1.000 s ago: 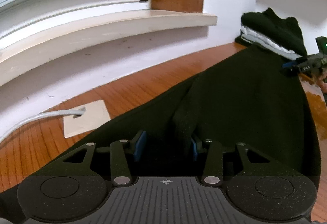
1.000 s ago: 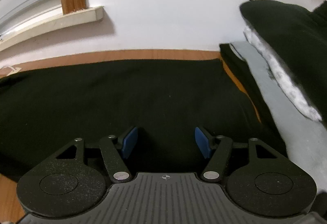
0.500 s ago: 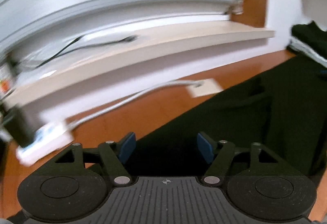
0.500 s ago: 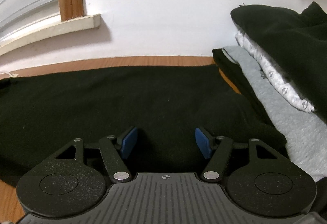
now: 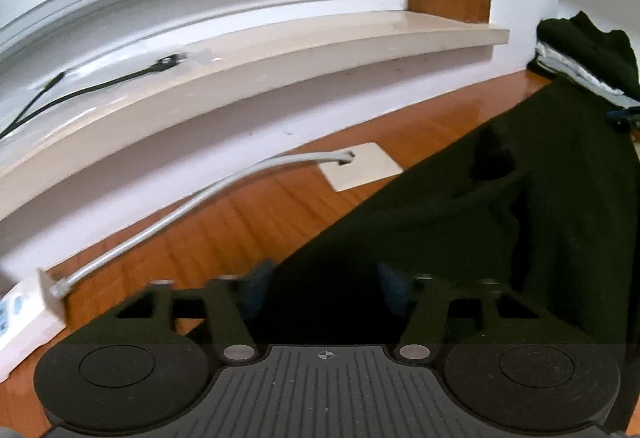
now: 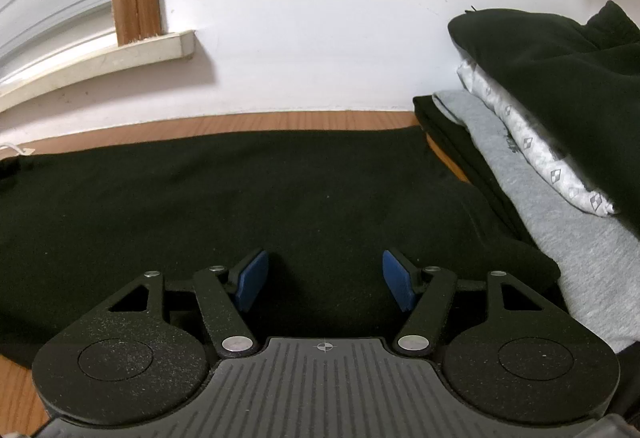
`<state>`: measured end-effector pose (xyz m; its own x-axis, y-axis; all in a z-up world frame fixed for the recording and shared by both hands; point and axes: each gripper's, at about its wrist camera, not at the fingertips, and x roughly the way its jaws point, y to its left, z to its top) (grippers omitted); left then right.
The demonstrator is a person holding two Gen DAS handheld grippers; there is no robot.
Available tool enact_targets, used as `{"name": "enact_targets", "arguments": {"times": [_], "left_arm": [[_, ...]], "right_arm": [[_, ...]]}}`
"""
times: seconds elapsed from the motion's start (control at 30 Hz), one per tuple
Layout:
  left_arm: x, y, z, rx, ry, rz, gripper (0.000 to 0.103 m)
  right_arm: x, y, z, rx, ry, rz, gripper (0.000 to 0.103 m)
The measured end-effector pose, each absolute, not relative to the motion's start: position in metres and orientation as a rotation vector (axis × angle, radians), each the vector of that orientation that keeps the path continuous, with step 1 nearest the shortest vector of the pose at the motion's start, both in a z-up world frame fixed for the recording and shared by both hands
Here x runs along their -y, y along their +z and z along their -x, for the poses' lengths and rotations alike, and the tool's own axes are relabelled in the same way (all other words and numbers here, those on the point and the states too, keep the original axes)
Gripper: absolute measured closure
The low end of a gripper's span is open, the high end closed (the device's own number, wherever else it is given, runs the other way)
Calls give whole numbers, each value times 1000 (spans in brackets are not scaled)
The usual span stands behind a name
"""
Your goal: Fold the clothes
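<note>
In the left wrist view, a white power strip (image 5: 16, 322) sits at the lower left edge, and a grey cable (image 5: 192, 204) runs from it up to a pale plate (image 5: 362, 166) set in the wooden surface (image 5: 224, 230). The left tongs (image 5: 324, 288) at lower centre stand wide apart, gripping nothing, over the near edge of the black garment (image 5: 500, 238), which fills the right half of the frame.

In the right wrist view, the black garment (image 6: 240, 198) lies spread flat across the middle. The right tongs (image 6: 324, 280) at lower centre are spread wide and empty above it. At the right edge rests a stack of folded clothes (image 6: 560, 142).
</note>
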<state>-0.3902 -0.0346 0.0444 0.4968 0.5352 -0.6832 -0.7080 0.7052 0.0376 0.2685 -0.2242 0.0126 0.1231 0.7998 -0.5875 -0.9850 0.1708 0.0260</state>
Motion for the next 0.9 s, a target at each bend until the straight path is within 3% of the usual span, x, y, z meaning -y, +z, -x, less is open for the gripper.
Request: {"name": "enact_targets", "arguments": {"times": [0.03,0.1,0.23,0.3,0.37,0.43,0.5,0.57,0.73,0.9], "left_arm": [[32,48,394,-696,787,290,101],[26,58,404,-616,846,354,101],[18,50,407,-684,943,329,100],[19,48,406,-696,966,319,91],[22,49,407,-700,988,307,72],[30,54,409,-696,1000,288,66],[41,63,415,-687,1005,268,53],[56,72,426,-680,1015,240,34],[105,83,459,-666,1013,221,24],[131,81,496,-669,1063,217,24]], "right_arm": [[224,12,-269,-539,1358,418,40],[225,12,-268,-539,1358,418,40],[225,13,-268,-538,1357,418,40],[225,12,-268,-537,1358,418,40],[225,12,-268,-537,1358,418,40],[225,12,-268,-536,1357,417,40],[225,12,-267,-533,1355,418,40],[226,13,-263,-511,1345,431,39],[229,21,-228,-406,1335,478,39],[208,32,-135,-280,1521,548,39]]}}
